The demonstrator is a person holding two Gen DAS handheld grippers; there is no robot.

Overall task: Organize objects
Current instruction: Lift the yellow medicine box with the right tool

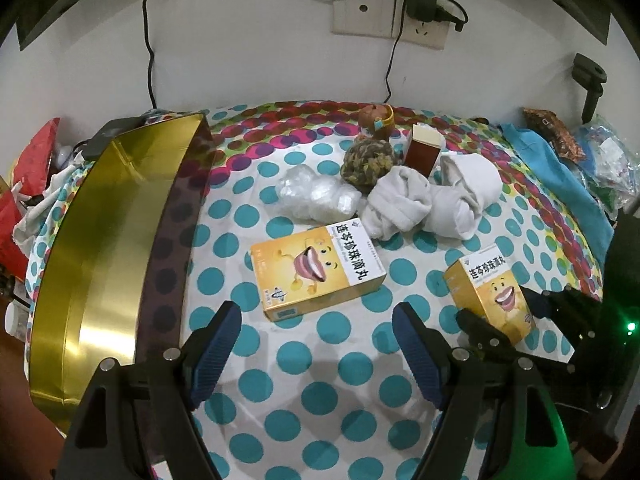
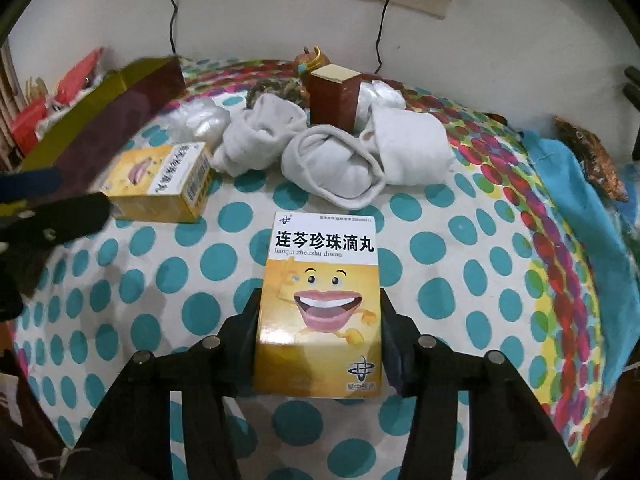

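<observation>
The right gripper (image 2: pixel 320 320) is clamping a yellow medicine box (image 2: pixel 320 304) lying on the dotted cloth (image 2: pixel 460 280), long axis running away along its fingers. The left gripper (image 1: pixel 316 320) is hovering spread wide over the second box (image 1: pixel 318 268); the gold tray (image 1: pixel 108 232) is lying leftward.

Both views are fairly dim and lit from indoor light overhead, with a cool, slightly grainy cast. The fisheye lens bends everything: the wall (image 1: pixel 260 40) bows and the corners fall to black vignette. In the left wrist view the gold box lid (image 1: pixel 100 248) on the left throws a soft sheen near its near end, and a small green light (image 1: pixel 631 326) glows at the right edge. Faint, soft shadows lie on the dotted cloth (image 1: pixel 320 360) near the camera. In the right wrist view the far left edge is smeared and out of focus, while the yellow carton (image 2: pixel 320 304) in the middle is sharp, its print readable.
</observation>
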